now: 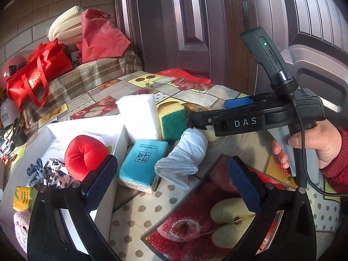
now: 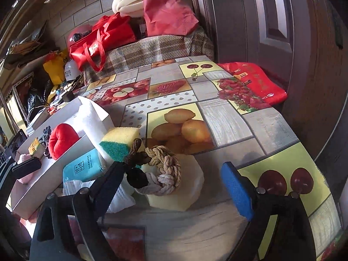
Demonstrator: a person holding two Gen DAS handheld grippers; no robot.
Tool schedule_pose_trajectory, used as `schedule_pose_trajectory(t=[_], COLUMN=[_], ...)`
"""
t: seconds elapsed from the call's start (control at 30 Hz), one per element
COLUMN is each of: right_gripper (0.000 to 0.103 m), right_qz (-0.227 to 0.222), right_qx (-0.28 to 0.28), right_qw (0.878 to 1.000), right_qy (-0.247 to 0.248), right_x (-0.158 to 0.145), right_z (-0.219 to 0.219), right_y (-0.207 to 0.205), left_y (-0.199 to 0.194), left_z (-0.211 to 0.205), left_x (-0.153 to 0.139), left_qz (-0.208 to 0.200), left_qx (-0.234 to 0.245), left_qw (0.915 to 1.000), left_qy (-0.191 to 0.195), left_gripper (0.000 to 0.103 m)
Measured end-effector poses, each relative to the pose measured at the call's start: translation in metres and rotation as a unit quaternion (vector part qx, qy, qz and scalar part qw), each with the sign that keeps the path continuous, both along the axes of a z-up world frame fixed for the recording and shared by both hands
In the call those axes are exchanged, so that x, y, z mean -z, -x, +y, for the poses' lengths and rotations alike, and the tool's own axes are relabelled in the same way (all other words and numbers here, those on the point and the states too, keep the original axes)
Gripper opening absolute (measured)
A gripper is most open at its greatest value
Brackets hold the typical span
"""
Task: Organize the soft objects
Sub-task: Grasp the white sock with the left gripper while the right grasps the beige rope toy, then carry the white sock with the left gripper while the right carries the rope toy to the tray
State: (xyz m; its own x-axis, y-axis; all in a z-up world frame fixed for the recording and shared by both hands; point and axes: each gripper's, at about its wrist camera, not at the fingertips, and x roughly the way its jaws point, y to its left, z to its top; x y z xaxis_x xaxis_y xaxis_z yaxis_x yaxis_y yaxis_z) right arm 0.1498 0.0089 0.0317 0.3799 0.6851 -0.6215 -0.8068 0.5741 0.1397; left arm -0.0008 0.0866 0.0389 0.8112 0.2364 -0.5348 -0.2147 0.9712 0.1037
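Note:
A white box (image 1: pixel 121 143) holds a red plush (image 1: pixel 86 155), a patterned scrunchie (image 1: pixel 46 173) and a yellow pack (image 1: pixel 22 198). Beside it lie a white sponge (image 1: pixel 139 114), a yellow-green sponge (image 1: pixel 171 119), a blue tissue pack (image 1: pixel 141 163) and a white glove (image 1: pixel 184 156). My left gripper (image 1: pixel 171 180) is open, hovering just in front of the tissue pack and glove. My right gripper (image 2: pixel 171 184) is open around a braided rope ring (image 2: pixel 161 169) lying on a pale yellow foam block (image 2: pixel 180 187). The right gripper also shows in the left wrist view (image 1: pixel 195 119).
The table (image 2: pixel 228 119) has a fruit-print cloth. Red bags (image 2: pixel 102 37) and white foam (image 2: pixel 128 0) sit on a chequered bench behind it. A dark door (image 2: pixel 261 21) stands to the right, and a red bag (image 2: pixel 254 80) lies at the table's far edge.

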Motion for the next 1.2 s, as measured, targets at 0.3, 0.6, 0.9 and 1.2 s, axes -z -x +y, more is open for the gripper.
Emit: schedule_pose_trajectory(t=[0.3, 0.6, 0.9, 1.2], right_gripper=[0.04, 0.03, 0.03, 0.03], right_qz=[-0.001, 0.009, -0.019, -0.073], right_qx=[-0.057, -0.07, -0.028, -0.033], right_qw=[0.998, 0.997, 0.988, 0.983], right_qy=[0.02, -0.018, -0.152, -0.167], right_x=[0.004, -0.001, -0.026, -0.035], right_z=[0.005, -0.038, -0.083, -0.078], right_y=[0.01, 0.031, 0.05, 0.085], left_y=[-0.059, -0.021, 0.032, 0.061], left_z=[-0.017, -0.028, -0.038, -0.026], left_x=[0.029, 0.023, -0.005, -0.016], left_qz=[0.116, 0.09, -0.031, -0.092], left_qx=[0.022, 0.073, 0.038, 0.009], left_qw=[0.9921, 0.9924, 0.9988, 0.9957], left_qy=[-0.042, 0.04, -0.003, -0.005], left_gripper=[0.054, 0.038, 0.038, 0.038])
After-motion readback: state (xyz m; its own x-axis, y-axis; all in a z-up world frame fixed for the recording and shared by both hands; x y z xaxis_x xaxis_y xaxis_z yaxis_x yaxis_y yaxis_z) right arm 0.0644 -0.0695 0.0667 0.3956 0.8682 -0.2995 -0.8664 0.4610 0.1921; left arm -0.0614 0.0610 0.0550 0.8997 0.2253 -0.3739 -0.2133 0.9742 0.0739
